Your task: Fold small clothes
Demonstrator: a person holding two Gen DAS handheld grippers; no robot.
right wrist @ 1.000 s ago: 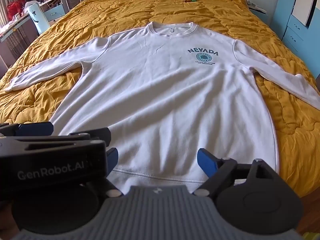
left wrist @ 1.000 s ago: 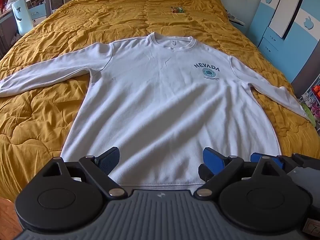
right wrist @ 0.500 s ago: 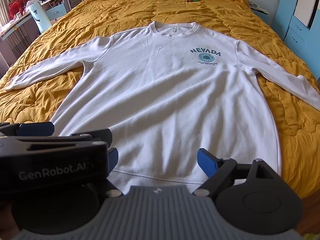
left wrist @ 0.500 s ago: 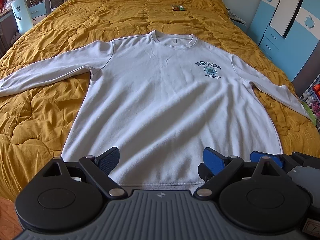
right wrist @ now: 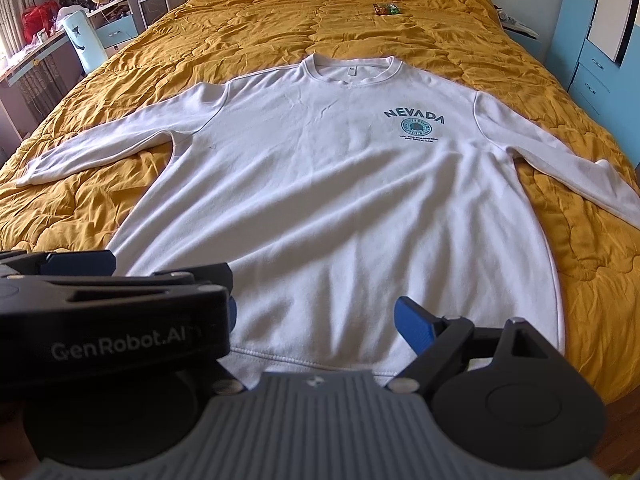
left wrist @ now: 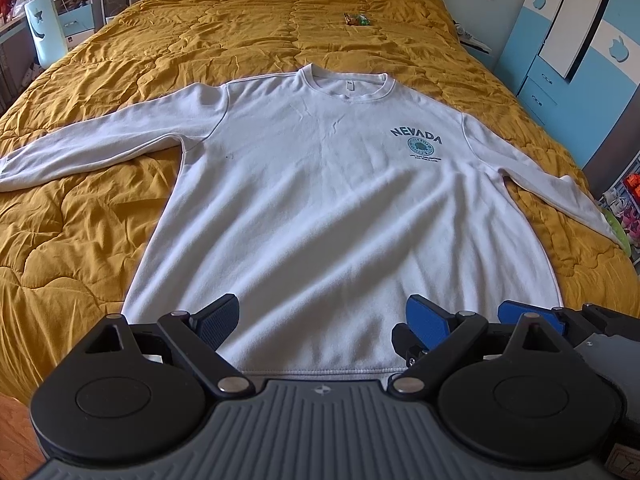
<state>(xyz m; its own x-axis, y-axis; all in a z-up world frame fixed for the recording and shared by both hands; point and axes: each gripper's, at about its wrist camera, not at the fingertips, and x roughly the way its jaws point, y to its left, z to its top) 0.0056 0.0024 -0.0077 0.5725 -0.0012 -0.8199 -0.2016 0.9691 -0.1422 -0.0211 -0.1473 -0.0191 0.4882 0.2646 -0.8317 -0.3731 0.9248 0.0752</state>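
Two grippers sit side by side at the foot of the bed, both with jaws spread wide and gripping nothing. The left gripper (left wrist: 322, 320) hovers over the bottom hem of the sweatshirt (left wrist: 336, 200), its blue pads (left wrist: 426, 318) apart above the white fabric. The right gripper (right wrist: 316, 316) is just beside it, also over the hem; the left unit's black body with "GenRobot.AI" lettering covers the right wrist view's lower left.

Sweatshirt lies flat, front up, on the mustard-yellow quilted bedspread (left wrist: 80, 240), hem toward the cameras, collar (left wrist: 350, 86) away. Both long sleeves are spread out sideways; the left sleeve (right wrist: 104, 148) angles toward the bed's left edge, the right sleeve (right wrist: 568, 172) reaches the right edge. "NEVADA" logo (right wrist: 414, 122) in teal sits on the chest, right of centre in the view. Fabric has soft wrinkles and shadow bands across the lower body.

Bedspread is rumpled, with quilted creases. Farther up the bed, past the collar, a small colourful packet (left wrist: 357, 19) lies on the quilt, well apart from the sweatshirt.

Room: wood floor (left wrist: 16, 432) at the near left corner. Blue and white wardrobe (left wrist: 580, 52) with apple cut-outs along the right wall. Pale blue chair (right wrist: 82, 42) and a cluttered desk (right wrist: 48, 36) at far left; contents too small to tell.
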